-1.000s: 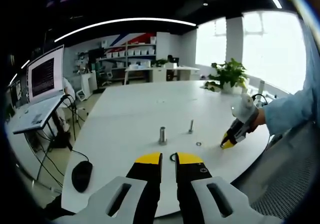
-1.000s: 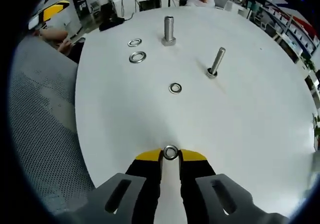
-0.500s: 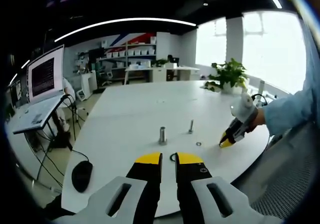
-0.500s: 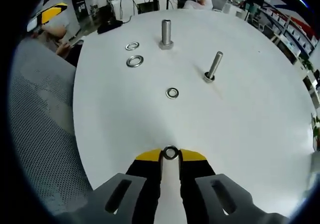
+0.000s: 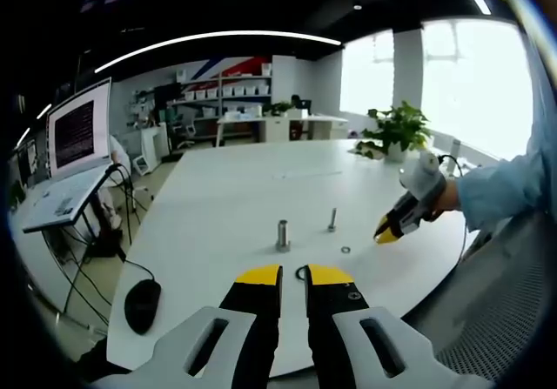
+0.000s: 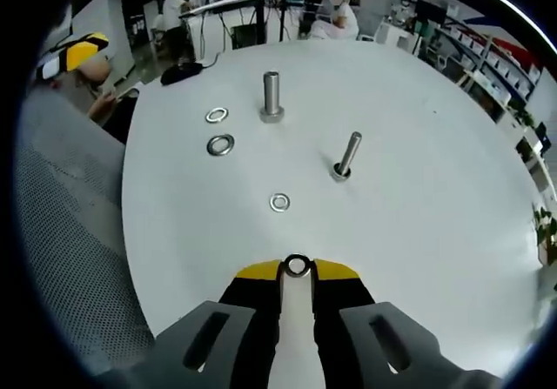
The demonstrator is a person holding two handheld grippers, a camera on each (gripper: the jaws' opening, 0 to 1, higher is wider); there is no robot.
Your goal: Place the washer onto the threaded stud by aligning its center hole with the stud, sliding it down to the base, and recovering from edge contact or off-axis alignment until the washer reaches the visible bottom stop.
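Observation:
My right gripper (image 6: pixel 297 271) is shut on a small steel washer (image 6: pixel 297 265), pinched by its rim between the yellow tips and held above the white table (image 6: pixel 435 232). Ahead of it stand a thin threaded stud (image 6: pixel 347 156) and a thicker stud (image 6: pixel 271 96), both bare. A small washer (image 6: pixel 279 202) lies flat in front of the thin stud. In the left gripper view the right gripper (image 5: pixel 383 231) hovers to the right of the thin stud (image 5: pixel 332 219). My left gripper (image 5: pixel 293 276) hangs off the table's near edge, with a narrow gap between its jaws and nothing in it.
Two larger washers (image 6: pixel 217 114) (image 6: pixel 220 144) lie near the table edge beside the thick stud. A mouse (image 5: pixel 142 305) rests at the table's left edge and a laptop (image 5: pixel 74 171) stands beyond it. A potted plant (image 5: pixel 399 130) sits at the far right.
The right gripper has risen and drawn back from the table with the washer, drifting slightly left towards the studs. The left gripper has stayed still.

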